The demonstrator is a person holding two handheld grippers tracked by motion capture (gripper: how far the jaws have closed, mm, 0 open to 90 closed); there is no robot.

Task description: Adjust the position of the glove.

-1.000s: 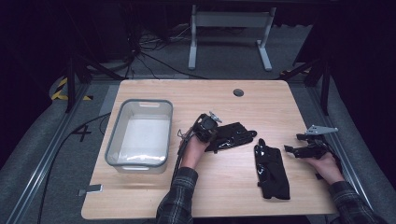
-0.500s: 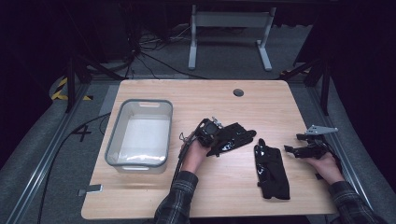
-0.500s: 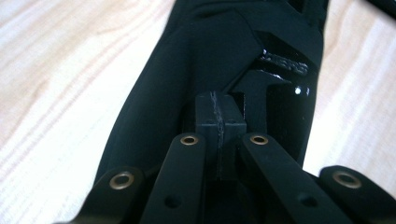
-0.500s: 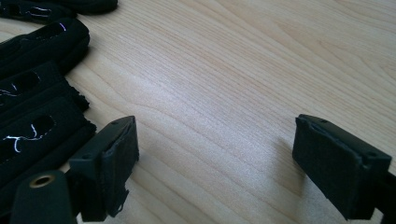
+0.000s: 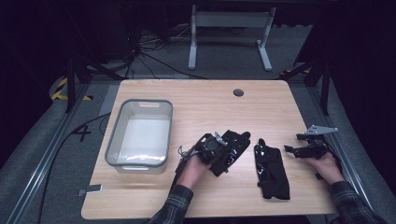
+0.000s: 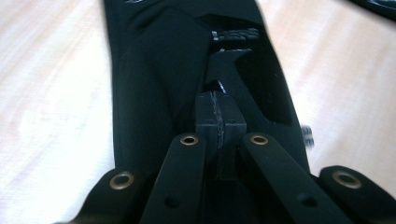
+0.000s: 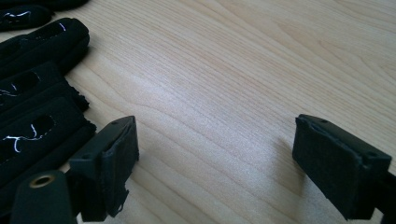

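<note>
Seen from the high view, the left gripper lies over a black glove near the middle of the worktop, with the glove's fingers pointing up and to the right. A clear plastic bin stands open just to the left of that hand, a likely place for the glove to go, which would explain why it is gripped near one end, where it can be dragged or lifted. A second black glove lies flat between the two hands, untouched. The right gripper is held low by the worktop's right edge, apart from the second glove, as if waiting its turn.

Next, the left gripper view looks along the gripper's jaws, which are pressed together with a fold of the black glove's fabric pinched between them; the rest of the glove stretches away over the pale wood, flat enough that only a small pinch could be taken.

Finally, the right gripper view shows the right gripper's jaws standing wide apart with only bare wood between them and nothing held. The fingers of the second glove lie just beside its left jaw, so I judge this gripper placed ready to take that glove.
</note>
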